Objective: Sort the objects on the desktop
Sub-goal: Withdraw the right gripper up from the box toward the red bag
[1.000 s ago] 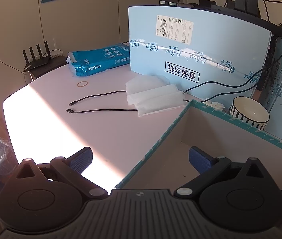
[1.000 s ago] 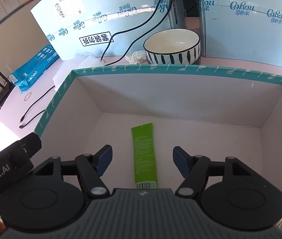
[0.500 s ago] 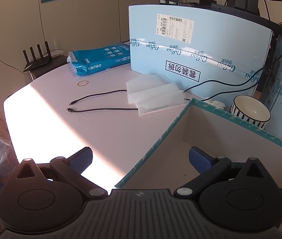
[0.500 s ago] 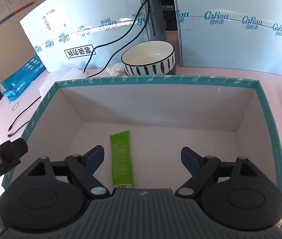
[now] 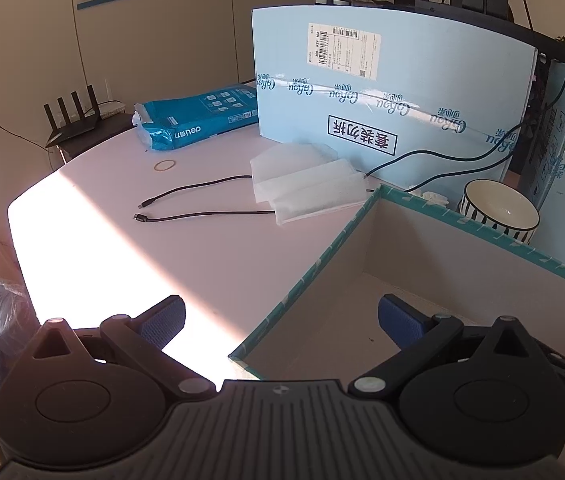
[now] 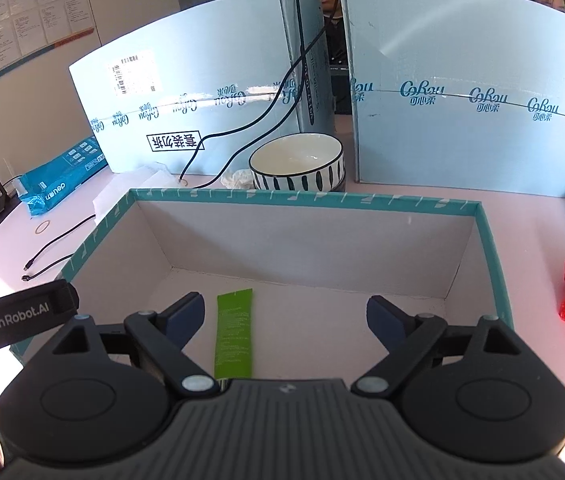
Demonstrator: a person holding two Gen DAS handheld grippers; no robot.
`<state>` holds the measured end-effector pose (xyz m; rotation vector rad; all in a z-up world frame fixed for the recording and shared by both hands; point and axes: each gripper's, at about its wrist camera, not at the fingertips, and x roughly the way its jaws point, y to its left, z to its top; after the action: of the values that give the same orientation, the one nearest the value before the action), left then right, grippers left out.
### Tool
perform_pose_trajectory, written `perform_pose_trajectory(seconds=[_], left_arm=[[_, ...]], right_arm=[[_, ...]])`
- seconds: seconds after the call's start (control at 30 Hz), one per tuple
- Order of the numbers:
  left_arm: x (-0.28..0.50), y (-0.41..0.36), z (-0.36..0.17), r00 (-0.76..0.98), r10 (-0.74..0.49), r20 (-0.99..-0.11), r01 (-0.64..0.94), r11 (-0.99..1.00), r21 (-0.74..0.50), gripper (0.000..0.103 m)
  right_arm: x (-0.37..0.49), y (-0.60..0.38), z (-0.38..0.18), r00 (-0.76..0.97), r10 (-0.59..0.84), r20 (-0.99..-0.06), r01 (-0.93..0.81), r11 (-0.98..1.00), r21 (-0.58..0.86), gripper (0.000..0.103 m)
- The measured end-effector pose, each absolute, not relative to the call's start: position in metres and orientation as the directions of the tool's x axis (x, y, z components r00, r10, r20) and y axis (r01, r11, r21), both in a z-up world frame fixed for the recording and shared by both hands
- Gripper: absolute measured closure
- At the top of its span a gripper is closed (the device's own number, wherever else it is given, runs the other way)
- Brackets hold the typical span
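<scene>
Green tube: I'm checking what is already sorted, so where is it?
In the right wrist view the green tube lies flat on the floor of the teal-rimmed box, toward its left side, just ahead of the right tool, untouched.

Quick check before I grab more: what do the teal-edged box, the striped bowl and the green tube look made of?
Box: looks like cardboard, matte grey-white inside, thin flat walls with a printed teal rim.
Bowl: likely glazed ceramic, glossy cream inside with highlights, dark stripes outside.
Tube: probably soft plastic, flat crimped end, smooth printed green skin; it lies on the box floor.
</scene>
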<state>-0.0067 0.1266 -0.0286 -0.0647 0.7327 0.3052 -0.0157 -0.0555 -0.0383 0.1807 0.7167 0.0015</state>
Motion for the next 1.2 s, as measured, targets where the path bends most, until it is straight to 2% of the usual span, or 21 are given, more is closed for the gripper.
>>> perform_pose_trajectory(seconds=[0.37, 1.2], left_arm=[[-0.015, 0.110, -0.025, 0.727, 0.231, -0.646, -0.257, 0.965, 0.056, 0.000], [-0.022, 0.082, -0.021, 0.748, 0.196, -0.634, -0.196, 0.978, 0.071, 0.000]], right_arm=[[-0.044, -0.062, -0.023, 0.835, 0.021, -0.549, 0.064, 0.989, 0.134, 0.006], [-0.087, -0.106, -0.012, 0.897, -0.065, -0.438, 0.148, 0.976, 0.158, 0.000]])
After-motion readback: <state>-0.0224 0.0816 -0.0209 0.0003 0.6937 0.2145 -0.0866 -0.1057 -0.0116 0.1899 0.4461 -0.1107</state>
